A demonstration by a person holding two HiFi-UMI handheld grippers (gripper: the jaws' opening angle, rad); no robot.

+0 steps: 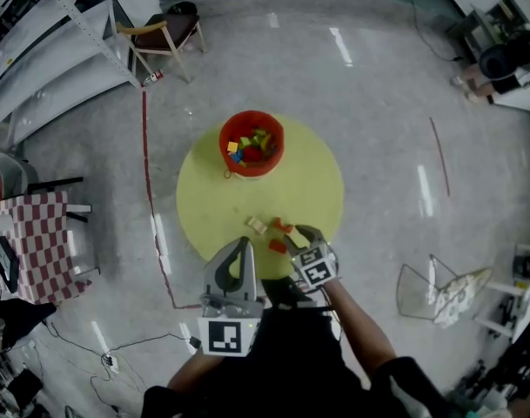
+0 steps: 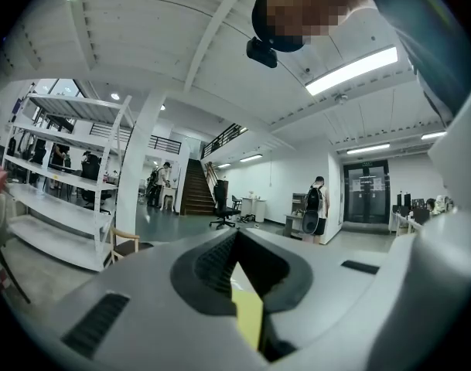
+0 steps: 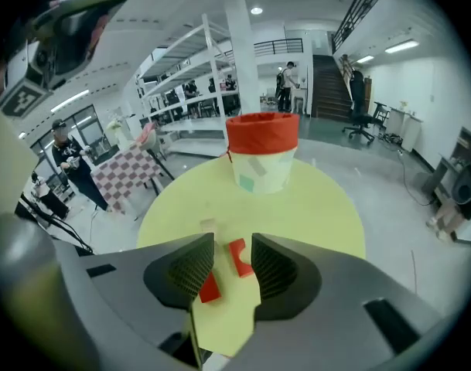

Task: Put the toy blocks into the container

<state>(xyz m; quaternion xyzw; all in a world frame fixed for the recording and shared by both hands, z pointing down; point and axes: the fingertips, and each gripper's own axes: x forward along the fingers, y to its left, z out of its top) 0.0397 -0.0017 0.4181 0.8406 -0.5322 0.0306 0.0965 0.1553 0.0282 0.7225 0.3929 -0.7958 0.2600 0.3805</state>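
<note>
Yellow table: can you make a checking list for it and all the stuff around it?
Surface: round yellow table, mostly bare.
Job's things: red container at the far side with blocks inside; a few loose blocks near the front edge.
Clutter: nothing seen.
Grippers: left gripper shut, empty; right gripper open, a red block showing between its jaws, not gripped.
Cables: cables trail at the lower left.
Surroundings: chair, shelving, checked cloth.
</note>
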